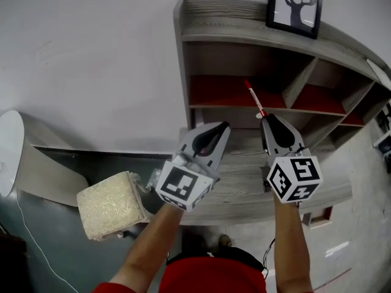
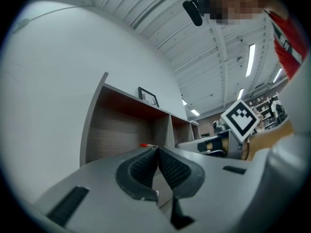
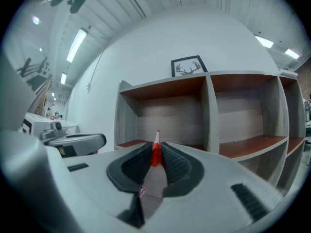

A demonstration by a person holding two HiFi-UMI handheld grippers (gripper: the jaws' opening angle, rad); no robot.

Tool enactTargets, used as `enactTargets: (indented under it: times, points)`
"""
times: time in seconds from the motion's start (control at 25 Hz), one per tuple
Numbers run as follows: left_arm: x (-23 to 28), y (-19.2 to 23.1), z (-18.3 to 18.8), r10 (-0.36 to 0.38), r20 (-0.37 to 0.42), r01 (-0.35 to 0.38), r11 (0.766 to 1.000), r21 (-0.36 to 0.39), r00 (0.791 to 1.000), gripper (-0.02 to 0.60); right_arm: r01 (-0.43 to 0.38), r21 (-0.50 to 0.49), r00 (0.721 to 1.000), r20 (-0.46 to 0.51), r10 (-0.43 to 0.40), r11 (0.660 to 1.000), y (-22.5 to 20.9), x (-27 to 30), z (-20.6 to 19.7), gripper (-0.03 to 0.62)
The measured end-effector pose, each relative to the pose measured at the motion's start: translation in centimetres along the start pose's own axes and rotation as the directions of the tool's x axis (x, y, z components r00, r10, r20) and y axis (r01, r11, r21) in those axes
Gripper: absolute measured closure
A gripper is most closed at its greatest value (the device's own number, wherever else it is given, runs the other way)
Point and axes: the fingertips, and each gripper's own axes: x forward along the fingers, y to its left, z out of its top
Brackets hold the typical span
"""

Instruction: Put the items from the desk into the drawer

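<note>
My right gripper (image 1: 264,116) (image 3: 156,147) is shut on a thin red and white pen (image 1: 255,99) (image 3: 156,150), which sticks out past the jaw tips toward the shelf unit. The pen's tip also shows as a small red streak in the left gripper view (image 2: 146,145). My left gripper (image 1: 225,126) (image 2: 156,150) is shut with nothing between its jaws, held beside the right one over the grey wooden desk (image 1: 244,188). No drawer front is clearly visible.
A grey shelf unit with red-lined compartments (image 1: 256,90) (image 3: 204,115) stands on the desk against the white wall, with a framed deer picture (image 1: 295,5) on top. A beige textured block (image 1: 110,206) sits left of the desk. A white rounded object (image 1: 9,151) lies at far left.
</note>
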Motion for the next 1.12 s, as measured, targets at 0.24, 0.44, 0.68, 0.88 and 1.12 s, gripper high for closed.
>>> enactTargets:
  times: [0.24, 0.44, 0.68, 0.88, 1.12]
  points:
    - [-1.7, -3.7, -0.5, -0.052, -0.003, 0.052, 0.998, -0.042, 0.999, 0.572, -0.012, -0.019, 1.000, 0.016, 0.013, 1.000, 2.2, -5.8, -0.4, 0.533]
    - [-2.7, -7.0, -0.9, -0.074, -0.011, 0.074, 0.996, -0.051, 0.997, 0.572, -0.030, -0.013, 0.999, 0.022, 0.031, 0.999, 2.8, -10.3, -1.4, 0.533]
    - [-3.2, -12.3, -0.4, -0.045, -0.014, 0.044, 0.998, -0.053, 0.999, 0.572, -0.057, 0.003, 0.997, 0.050, 0.056, 0.998, 0.8, -16.3, -2.0, 0.533]
    - [-2.1, -19.8, 0.4, 0.005, 0.002, -0.004, 0.998, -0.056, 1.000, 0.572, -0.106, -0.010, 0.992, 0.062, 0.107, 0.994, -2.7, -23.1, -2.4, 0.533]
    - [-0.5, -30.0, 0.7, 0.072, 0.017, -0.071, 0.996, -0.052, 0.997, 0.572, -0.178, -0.037, 0.982, 0.064, 0.180, 0.983, -7.7, -31.7, -3.1, 0.533]
